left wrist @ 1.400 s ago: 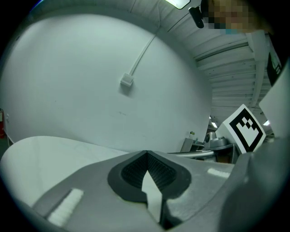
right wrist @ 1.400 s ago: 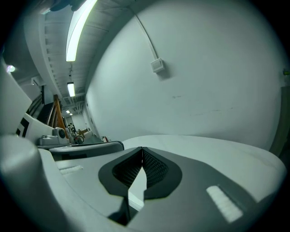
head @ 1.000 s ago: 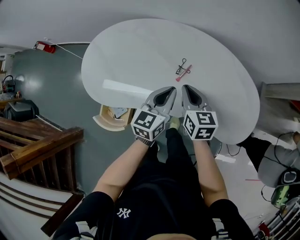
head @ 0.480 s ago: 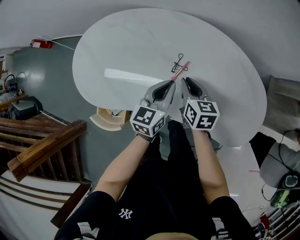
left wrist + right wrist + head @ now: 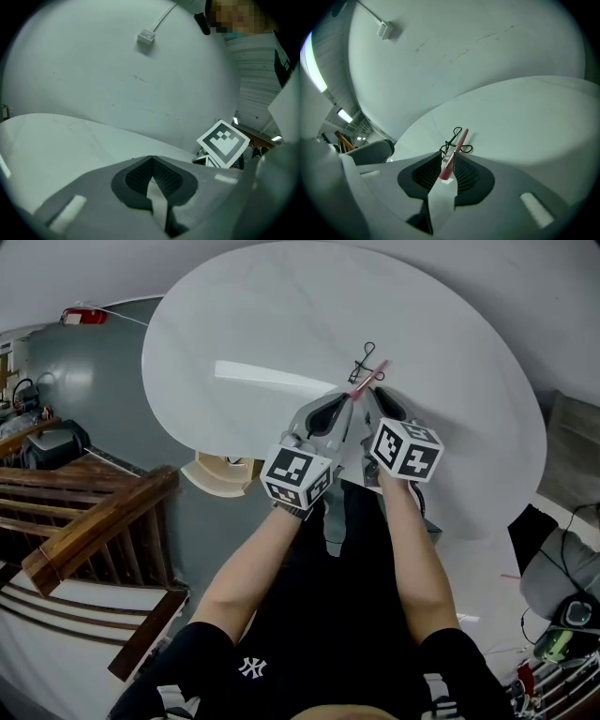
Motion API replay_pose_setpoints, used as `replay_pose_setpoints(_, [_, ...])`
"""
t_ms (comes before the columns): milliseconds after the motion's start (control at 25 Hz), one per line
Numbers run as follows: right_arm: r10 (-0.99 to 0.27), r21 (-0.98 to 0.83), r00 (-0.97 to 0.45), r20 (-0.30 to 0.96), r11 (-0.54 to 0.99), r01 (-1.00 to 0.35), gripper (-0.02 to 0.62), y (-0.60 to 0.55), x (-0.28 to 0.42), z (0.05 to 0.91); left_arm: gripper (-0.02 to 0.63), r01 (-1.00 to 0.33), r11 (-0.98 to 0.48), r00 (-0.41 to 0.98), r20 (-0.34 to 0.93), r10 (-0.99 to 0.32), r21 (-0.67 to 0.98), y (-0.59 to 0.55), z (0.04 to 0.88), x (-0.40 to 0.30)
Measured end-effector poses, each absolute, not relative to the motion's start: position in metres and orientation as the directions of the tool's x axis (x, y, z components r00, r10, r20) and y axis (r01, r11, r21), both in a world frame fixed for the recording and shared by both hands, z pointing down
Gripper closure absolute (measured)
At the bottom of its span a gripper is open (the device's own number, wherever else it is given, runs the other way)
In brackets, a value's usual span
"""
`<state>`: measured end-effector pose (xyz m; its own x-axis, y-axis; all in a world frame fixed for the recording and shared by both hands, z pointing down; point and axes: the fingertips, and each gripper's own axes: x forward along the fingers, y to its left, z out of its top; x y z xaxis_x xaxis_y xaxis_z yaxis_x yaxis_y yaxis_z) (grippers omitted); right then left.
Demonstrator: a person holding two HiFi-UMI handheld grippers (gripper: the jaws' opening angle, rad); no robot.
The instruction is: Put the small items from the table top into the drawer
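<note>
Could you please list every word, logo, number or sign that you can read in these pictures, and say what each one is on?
"NY": a white interlocked monogram on the chest of the person's black shirt.
Marker cubes: black-and-white square patterns only, no letters or numbers.
Nothing else readable shows in any view.

You stand over a round white tabletop on a dull grey-green floor. At your left runs a dark brown wooden stair railing. A plain white wall rises behind the tabletop, and a bright strip of reflected light lies across its surface.
</note>
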<state>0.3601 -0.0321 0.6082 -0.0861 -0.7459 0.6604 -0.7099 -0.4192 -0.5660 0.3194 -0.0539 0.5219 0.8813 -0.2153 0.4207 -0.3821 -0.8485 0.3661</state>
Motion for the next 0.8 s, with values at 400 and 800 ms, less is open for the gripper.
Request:
replay_pose_setpoints(400, [-0.731, -0.615, -0.104, 0.675, -0.478, -0.627, 0.468, -0.043, 0.365, 0.628, 0.605, -0.401, -0.839, 0.873, 0.431, -0.228, 0.369, -0.062, 0.529, 0.319])
replay_pose_setpoints(800, [-0.676, -0.560, -0.088, 0.731, -0.522, -0.643, 0.493, -0.046, 0.364, 0.642, 0.606, -0.424, -0.829, 0.865, 0.434, -0.251, 0.365, -0.069, 0.527, 0.311])
